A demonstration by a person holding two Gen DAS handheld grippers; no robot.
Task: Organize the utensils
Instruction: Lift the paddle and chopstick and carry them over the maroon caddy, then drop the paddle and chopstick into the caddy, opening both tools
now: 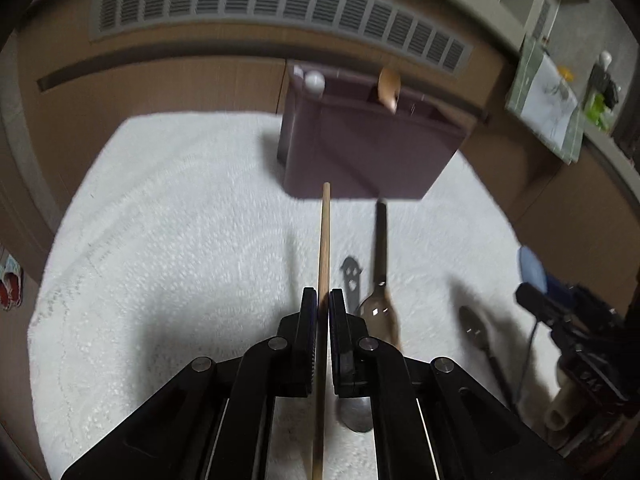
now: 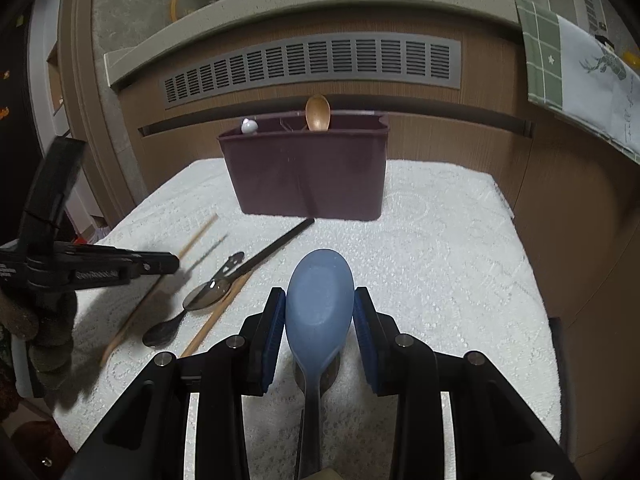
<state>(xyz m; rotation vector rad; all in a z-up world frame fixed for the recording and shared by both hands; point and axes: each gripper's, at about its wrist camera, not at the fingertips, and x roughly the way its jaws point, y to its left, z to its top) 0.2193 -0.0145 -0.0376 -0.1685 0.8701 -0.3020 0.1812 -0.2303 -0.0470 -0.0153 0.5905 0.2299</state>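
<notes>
Between my right gripper's point(image 2: 319, 320) fingers sits the blue spoon point(image 2: 319, 312), bowl pinched. My left gripper point(image 1: 324, 312) is pressed onto a wooden chopstick point(image 1: 325, 248), lifted off the white cloth point(image 1: 180, 220). Ahead stands the maroon utensil holder point(image 2: 308, 172), a wooden spoon point(image 2: 318, 113) upright inside.

Wooden chopstick point(image 1: 325, 240) clamped, blue spoon point(image 2: 320, 304) held.

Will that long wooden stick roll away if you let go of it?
Probably not far: the wooden stick looks thin and round, so it might roll, but the bumpy white towel should slow it. It looks stiff and light, held straight in the left tool.
</notes>
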